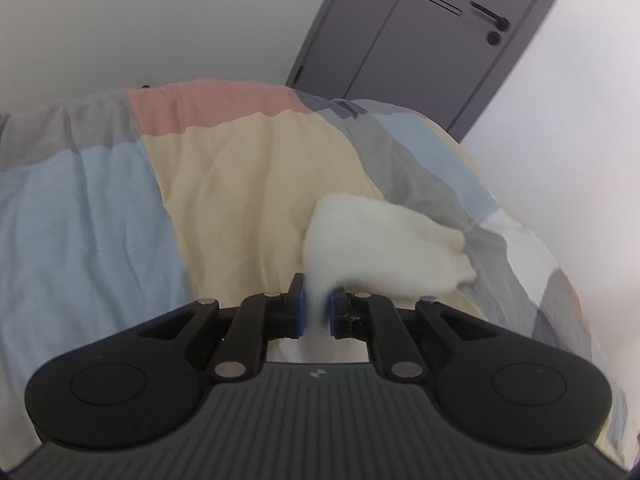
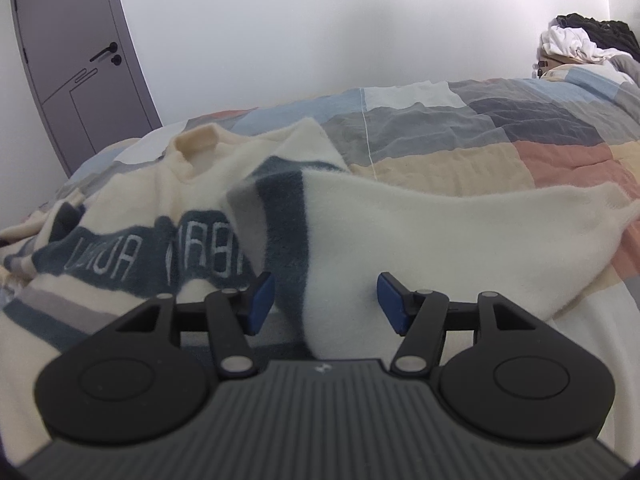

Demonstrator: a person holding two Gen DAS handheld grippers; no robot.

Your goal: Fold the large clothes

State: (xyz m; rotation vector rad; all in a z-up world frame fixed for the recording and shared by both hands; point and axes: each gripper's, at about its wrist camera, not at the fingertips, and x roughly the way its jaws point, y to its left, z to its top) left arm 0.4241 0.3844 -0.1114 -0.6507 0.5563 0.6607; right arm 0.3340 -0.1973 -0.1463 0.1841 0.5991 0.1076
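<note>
A cream knit sweater [image 2: 420, 224] with dark blue bands and lettering lies on the patchwork quilt [image 2: 500, 148]. One folded part of it is lifted over its front. My right gripper [image 2: 326, 304] stands open low over it. The fold of cream and blue knit lies between the blue pads [image 2: 260, 300], and I see no squeeze on it. In the left wrist view my left gripper [image 1: 316, 312] is shut on a thin cream piece of the sweater [image 1: 380, 240]. That piece trails to the right over the quilt [image 1: 240, 184], blurred by motion.
A grey door [image 1: 420, 48] stands behind the bed near its corner, and shows as a door [image 2: 72, 60] at the left in the right wrist view. A pile of clothes [image 2: 580, 40] sits at the bed's far right. White walls lie behind.
</note>
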